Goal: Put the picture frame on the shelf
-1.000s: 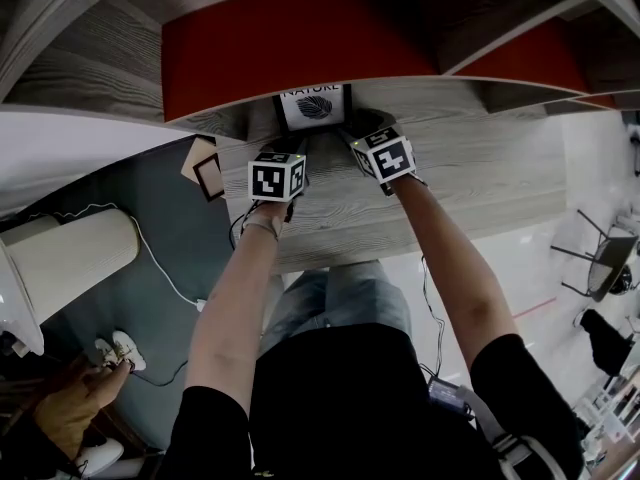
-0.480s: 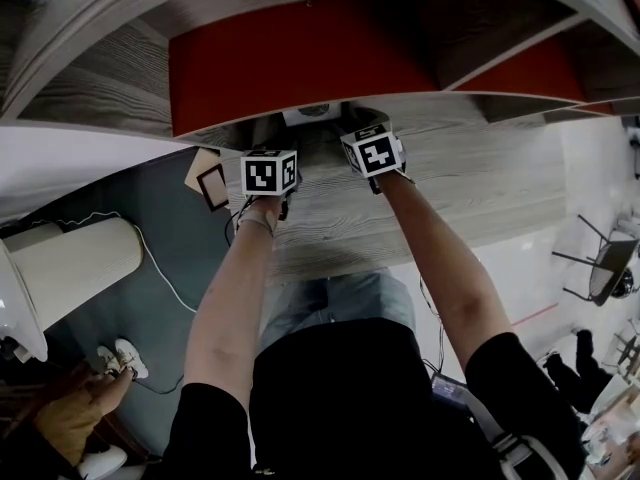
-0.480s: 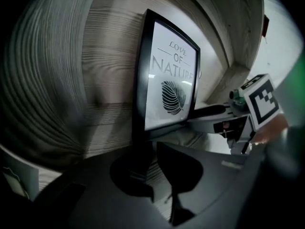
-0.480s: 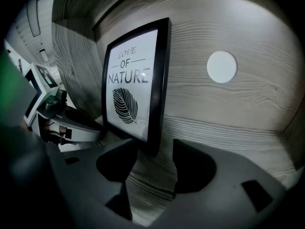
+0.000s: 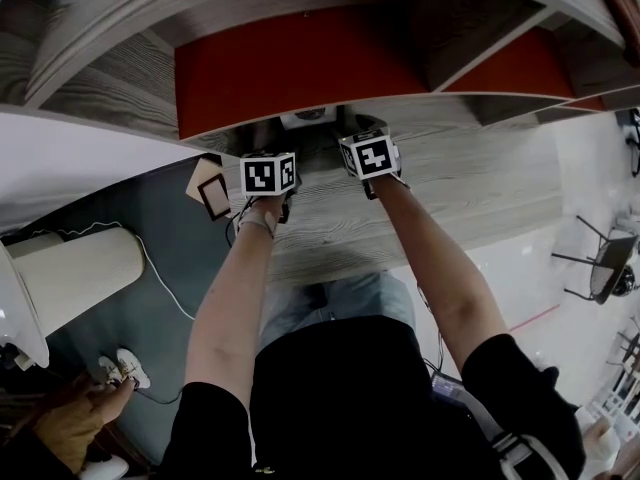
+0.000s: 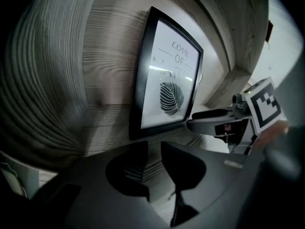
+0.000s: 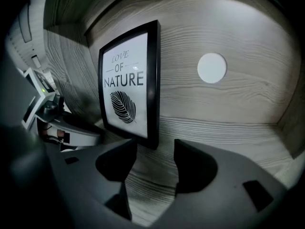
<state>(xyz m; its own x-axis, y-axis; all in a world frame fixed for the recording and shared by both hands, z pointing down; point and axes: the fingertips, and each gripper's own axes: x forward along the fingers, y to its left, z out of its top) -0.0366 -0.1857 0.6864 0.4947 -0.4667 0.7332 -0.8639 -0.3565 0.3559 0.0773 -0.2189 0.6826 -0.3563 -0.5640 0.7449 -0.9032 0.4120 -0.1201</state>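
The picture frame [image 7: 128, 85] is black with a white print of a leaf and lettering. It stands upright on the wooden shelf [image 7: 214, 128], against the compartment's back wall. In the head view only a sliver of the picture frame [image 5: 308, 118] shows under the shelf's front edge. My left gripper [image 6: 155, 149] is open just in front of the picture frame [image 6: 167, 78], with nothing between its jaws. My right gripper [image 7: 155, 149] is open too, close to the frame's lower right corner. From above, the left gripper [image 5: 270, 163] and right gripper [image 5: 365, 148] reach side by side into the compartment.
A white round disc [image 7: 212, 67] sits on the back wall right of the frame. A red panel [image 5: 300, 58] backs the compartment above. On the floor to the left lie a small frame [image 5: 212, 193], a white cylinder [image 5: 70, 273] and a cable. A chair [image 5: 605, 268] stands far right.
Both grippers have moved forward, deeper into the compartment. The frame, plainly visible between them a second ago, is now almost hidden under the shelf edge.
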